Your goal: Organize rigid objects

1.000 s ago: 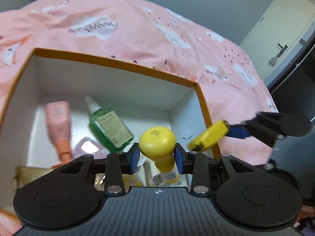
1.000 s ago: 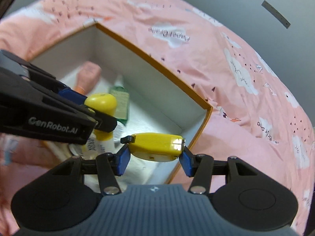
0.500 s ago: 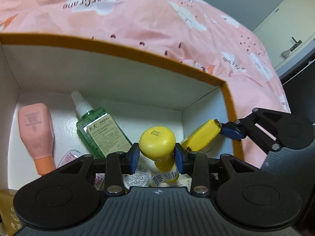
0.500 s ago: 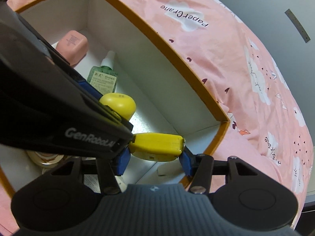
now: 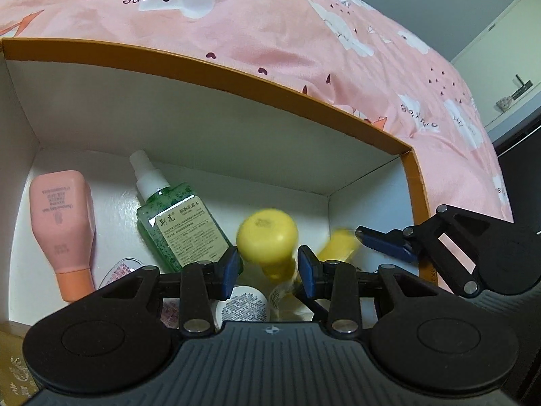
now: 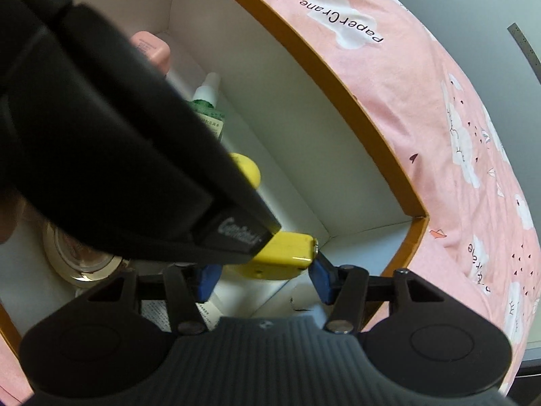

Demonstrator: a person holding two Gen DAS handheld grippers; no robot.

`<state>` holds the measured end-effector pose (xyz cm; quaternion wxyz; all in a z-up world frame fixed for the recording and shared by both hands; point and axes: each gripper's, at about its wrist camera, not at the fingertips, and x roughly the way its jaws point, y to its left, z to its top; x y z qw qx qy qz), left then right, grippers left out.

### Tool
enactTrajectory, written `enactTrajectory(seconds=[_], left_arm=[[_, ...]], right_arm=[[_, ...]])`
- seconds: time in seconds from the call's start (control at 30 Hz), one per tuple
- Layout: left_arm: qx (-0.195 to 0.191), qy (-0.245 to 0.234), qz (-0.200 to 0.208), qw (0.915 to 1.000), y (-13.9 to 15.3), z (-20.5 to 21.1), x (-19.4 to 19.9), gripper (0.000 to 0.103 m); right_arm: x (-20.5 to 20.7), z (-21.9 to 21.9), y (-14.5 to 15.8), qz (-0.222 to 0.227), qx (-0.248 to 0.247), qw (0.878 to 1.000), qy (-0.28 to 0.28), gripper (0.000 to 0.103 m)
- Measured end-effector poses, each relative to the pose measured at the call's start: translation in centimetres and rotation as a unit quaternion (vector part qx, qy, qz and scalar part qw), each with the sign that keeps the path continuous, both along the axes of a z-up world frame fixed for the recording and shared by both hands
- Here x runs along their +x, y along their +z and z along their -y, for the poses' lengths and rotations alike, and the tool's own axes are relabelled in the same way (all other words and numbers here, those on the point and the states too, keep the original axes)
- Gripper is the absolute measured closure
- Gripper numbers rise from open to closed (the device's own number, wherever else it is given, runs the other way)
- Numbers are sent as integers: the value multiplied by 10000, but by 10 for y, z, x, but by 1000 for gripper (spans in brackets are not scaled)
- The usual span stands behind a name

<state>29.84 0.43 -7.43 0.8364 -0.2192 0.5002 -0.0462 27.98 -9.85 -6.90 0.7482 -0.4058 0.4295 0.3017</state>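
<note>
Right gripper (image 6: 263, 279) fingers just opening, yellow block (image 6: 284, 253) between, above box (image 6: 338, 77)

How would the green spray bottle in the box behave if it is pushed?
The green spray bottle already lies on its side, so it cannot tip. Its flat labelled face suggests sliding rather than rolling. It looks liquid-filled, so probably rather heavy for its size.

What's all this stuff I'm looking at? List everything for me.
Box: one, orange rim, white inside, on the bedspread.
Bedspread: one, pink, under the box.
Pink bottle: one, lying in the box, left.
Spray bottle: one, green, beside it.
Yellow-capped bottle: one, blurred, at the left gripper's tips.
Yellow block: one, between the right gripper's pads.
White jar: one, box floor.
Left gripper: black, blue pads.
Right gripper: same; jaws just opening.
</note>
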Motion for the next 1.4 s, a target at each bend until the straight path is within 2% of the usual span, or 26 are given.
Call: enactTrajectory(seconds=[0.07, 0.1, 0.27, 0.43, 0.83, 1.13, 1.33, 1.4], left_arm=[[-116, 15, 2, 9999, -1, -1, -1, 59], [-156, 20, 41, 9999, 0, -1, -1, 53], [-155, 107, 243, 9995, 8, -1, -7, 44], [-56, 241, 540, 9982, 21, -3, -17, 42], [552, 403, 1075, 9919, 59, 2, -49, 41], [994, 452, 1649, 9802, 94, 3, -95, 41], [1461, 306, 2143, 9653, 124, 11, -127, 40], [1615, 241, 2320, 9589, 133, 11, -138, 38]], right_arm=[[-2, 0, 3, 44, 35, 10000, 6, 44], [-2, -2, 5, 45, 61, 10000, 6, 44], [-7, 1, 14, 84, 131, 9999, -3, 44], [-10, 3, 26, 166, 235, 9996, -40, 42], [-27, 10, 51, 229, 605, 9979, -99, 42], [-54, 30, 73, 267, 1271, 9895, -635, 42], [-85, 41, 101, 322, 2066, 9728, -999, 41], [-97, 45, 111, 360, 2400, 9636, -1121, 24]])
